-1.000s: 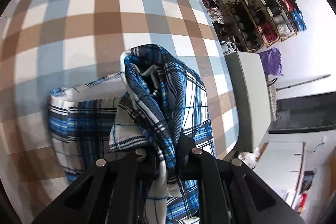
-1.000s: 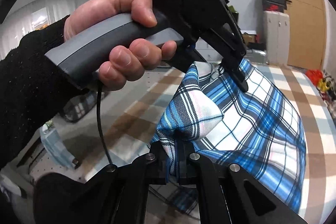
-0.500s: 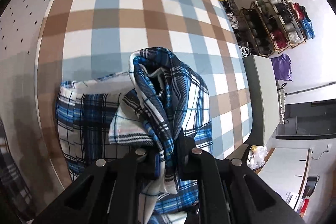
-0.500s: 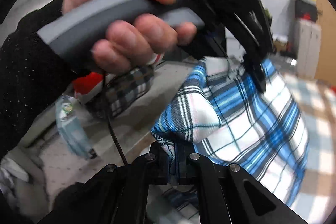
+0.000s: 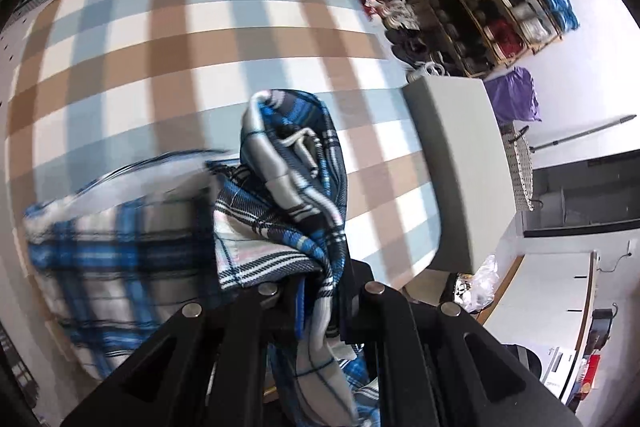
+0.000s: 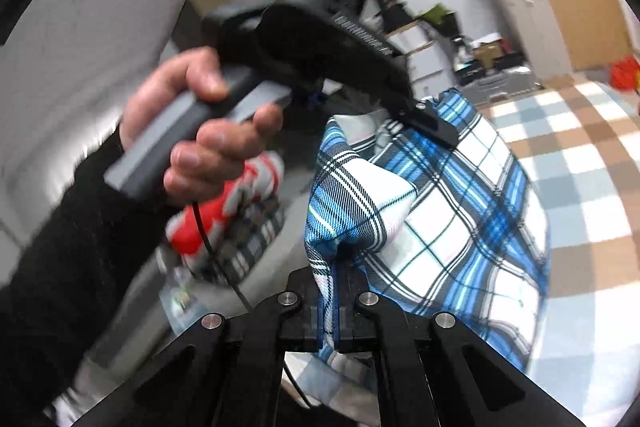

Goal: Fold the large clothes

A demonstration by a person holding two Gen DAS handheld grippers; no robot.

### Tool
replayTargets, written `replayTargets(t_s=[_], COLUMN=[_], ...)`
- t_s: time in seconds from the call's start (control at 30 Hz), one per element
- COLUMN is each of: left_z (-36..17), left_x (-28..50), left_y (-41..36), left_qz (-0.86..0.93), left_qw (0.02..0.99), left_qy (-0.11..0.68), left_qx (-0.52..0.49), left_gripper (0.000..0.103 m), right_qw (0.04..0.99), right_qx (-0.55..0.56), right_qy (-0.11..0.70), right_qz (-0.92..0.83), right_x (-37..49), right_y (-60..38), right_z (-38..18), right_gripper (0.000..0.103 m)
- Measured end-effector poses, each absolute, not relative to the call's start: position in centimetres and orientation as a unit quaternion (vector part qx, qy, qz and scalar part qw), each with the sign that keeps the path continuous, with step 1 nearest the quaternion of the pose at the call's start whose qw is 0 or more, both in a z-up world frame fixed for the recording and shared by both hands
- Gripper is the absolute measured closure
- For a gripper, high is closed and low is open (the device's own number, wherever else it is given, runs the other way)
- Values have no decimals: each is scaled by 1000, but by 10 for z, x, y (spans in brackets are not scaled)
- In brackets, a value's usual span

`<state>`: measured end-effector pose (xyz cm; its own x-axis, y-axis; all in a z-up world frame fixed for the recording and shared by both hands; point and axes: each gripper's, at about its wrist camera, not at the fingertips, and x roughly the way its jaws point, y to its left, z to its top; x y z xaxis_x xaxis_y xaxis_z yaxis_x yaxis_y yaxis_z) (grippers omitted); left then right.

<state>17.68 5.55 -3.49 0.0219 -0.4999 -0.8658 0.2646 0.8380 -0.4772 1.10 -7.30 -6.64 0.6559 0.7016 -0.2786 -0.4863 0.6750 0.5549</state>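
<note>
- I'm clamping both my left gripper (image 5: 320, 301) and right gripper (image 6: 329, 307) on the blue-white plaid flannel shirt (image 6: 432, 227).
- Shirt is hanging bunched above the brown-blue checked tablecloth (image 5: 168, 39); folding looks barely started, flattening still pending.

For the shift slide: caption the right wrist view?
Right gripper and left gripper each pinch the plaid shirt above the checked bed.

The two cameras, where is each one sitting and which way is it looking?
Left wrist camera: sits on the left gripper, looking steeply down at the checked bed cover; only its own black fingers show, shut on the blue plaid shirt.
Right wrist camera: sits on the right gripper, looking nearly level across the room; it shows the person's left hand and black sleeve holding the other gripper.
Both views share the plaid shirt and the bed cover.
</note>
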Motion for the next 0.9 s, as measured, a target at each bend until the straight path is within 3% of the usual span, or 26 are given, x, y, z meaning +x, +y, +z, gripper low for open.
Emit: replayTargets(t_s=[0.4, 0.63, 0.9], left_z=[-86, -120, -98], left_x=[202, 229, 229], left_y=[-138, -191, -248], left_qz=[-277, -257, -282], left_qw=[673, 657, 654], left_qy=[686, 708, 701], left_qx=[6, 19, 28], left_gripper=[97, 97, 97], right_qw=[897, 875, 896], right_qx=[314, 384, 372], right_qy=[230, 240, 207], right_qz=[208, 173, 128], right_x=[5, 18, 18], right_y=[-238, -307, -346], right_z=[-94, -124, -102], right_gripper=[101, 101, 101])
